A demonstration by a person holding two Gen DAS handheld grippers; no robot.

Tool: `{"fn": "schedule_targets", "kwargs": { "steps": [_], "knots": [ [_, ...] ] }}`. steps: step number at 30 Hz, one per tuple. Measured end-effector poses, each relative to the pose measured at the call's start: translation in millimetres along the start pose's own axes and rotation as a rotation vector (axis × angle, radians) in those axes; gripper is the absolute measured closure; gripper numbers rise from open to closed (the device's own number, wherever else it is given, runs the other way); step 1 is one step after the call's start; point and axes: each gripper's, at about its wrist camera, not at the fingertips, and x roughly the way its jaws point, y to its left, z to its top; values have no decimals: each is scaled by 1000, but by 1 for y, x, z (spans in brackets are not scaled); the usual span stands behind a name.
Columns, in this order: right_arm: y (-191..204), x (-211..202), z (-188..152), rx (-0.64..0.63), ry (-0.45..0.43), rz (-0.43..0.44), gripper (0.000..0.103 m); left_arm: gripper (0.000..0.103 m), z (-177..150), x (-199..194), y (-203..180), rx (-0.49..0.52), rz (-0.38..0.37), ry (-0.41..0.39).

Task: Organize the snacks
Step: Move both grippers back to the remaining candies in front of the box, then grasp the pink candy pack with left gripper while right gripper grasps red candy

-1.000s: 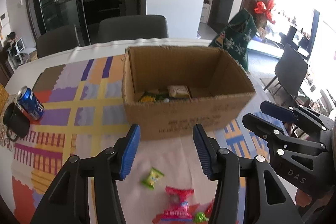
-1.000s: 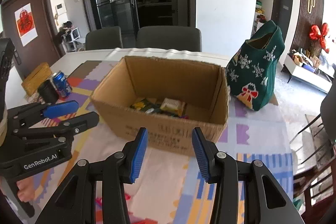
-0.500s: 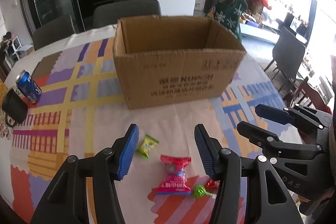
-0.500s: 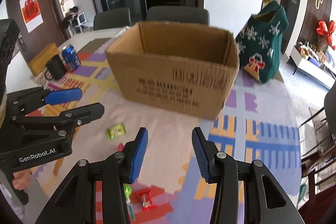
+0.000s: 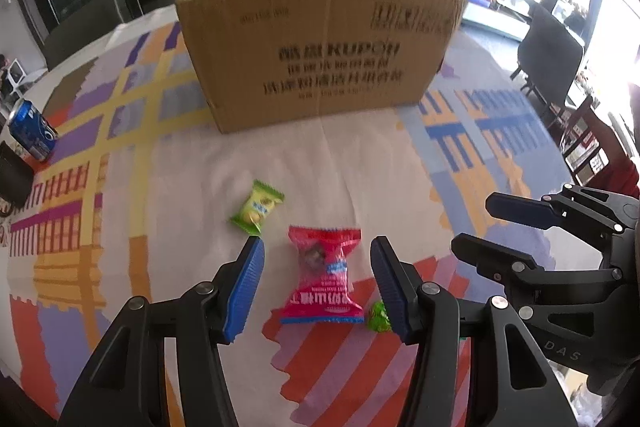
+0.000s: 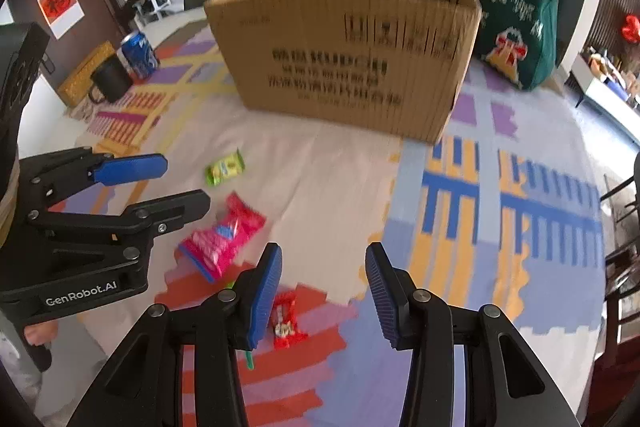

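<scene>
A pink snack packet (image 5: 322, 275) lies on the patterned tablecloth, between the fingers of my open left gripper (image 5: 316, 267), which hovers just above it. It also shows in the right wrist view (image 6: 224, 239). A green-yellow candy (image 5: 258, 207) lies to its upper left. A small green candy (image 5: 378, 317) lies by my left gripper's right finger. A small red candy (image 6: 285, 319) lies beside the left finger of my open, empty right gripper (image 6: 324, 275). The open cardboard box (image 5: 320, 39) stands behind the snacks.
A blue soda can (image 5: 32, 131) and a black mug (image 6: 110, 81) stand at the table's left. A green Christmas bag (image 6: 524, 11) stands right of the box. Dark chairs (image 5: 548, 55) surround the table, whose near edge is close below the grippers.
Both grippers have dropped from above the box down and back toward the loose snacks near the table's front. The left gripper now straddles the pink packet. Both stay open.
</scene>
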Motion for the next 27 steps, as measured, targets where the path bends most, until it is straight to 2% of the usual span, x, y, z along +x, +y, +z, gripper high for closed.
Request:
{"fn": "schedule_targets", "kwargs": {
  "steps": [9,16,27],
  "knots": [
    [0,20,-23,-5,98,23,58,49,-12,23,-5,28,9,74],
    [5,28,-37,-23,152,47,58,49,-15,31,-5,33,10,101],
    [18,40,-39,-56,186,75,59,49,-15,48,4,0,-8,147]
  ]
}}
